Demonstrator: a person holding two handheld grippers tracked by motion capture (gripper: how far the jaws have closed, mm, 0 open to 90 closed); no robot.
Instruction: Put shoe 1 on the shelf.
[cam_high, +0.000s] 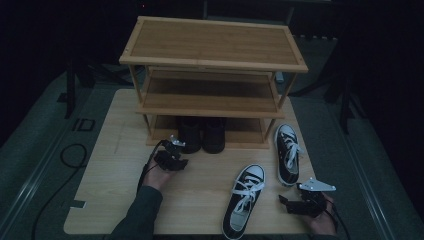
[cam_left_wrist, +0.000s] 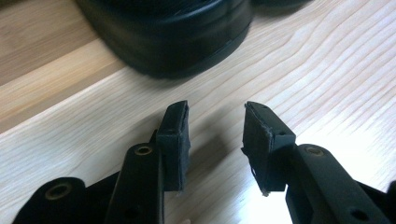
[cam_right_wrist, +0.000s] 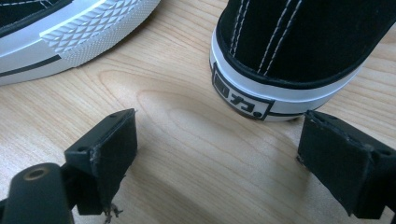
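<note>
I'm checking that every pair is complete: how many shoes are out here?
4: two black shoes side by side on the rack's bottom shelf, one sneaker right of the rack, one sneaker nearer the front edge. More may hide behind.

Rack (cam_high: 212, 42) is sitting at the back of the table (cam_high: 115, 195). 2 boots (cam_high: 202, 135) are standing side by side on its bottom shelf, w/ the left gripper (cam_high: 172, 150) just in front of them. One sneaker (cam_high: 287, 154) is lying right of the rack. The other sneaker (cam_high: 243, 200) is lying nearer the front edge, left of the right gripper (cam_high: 292, 204).
</note>
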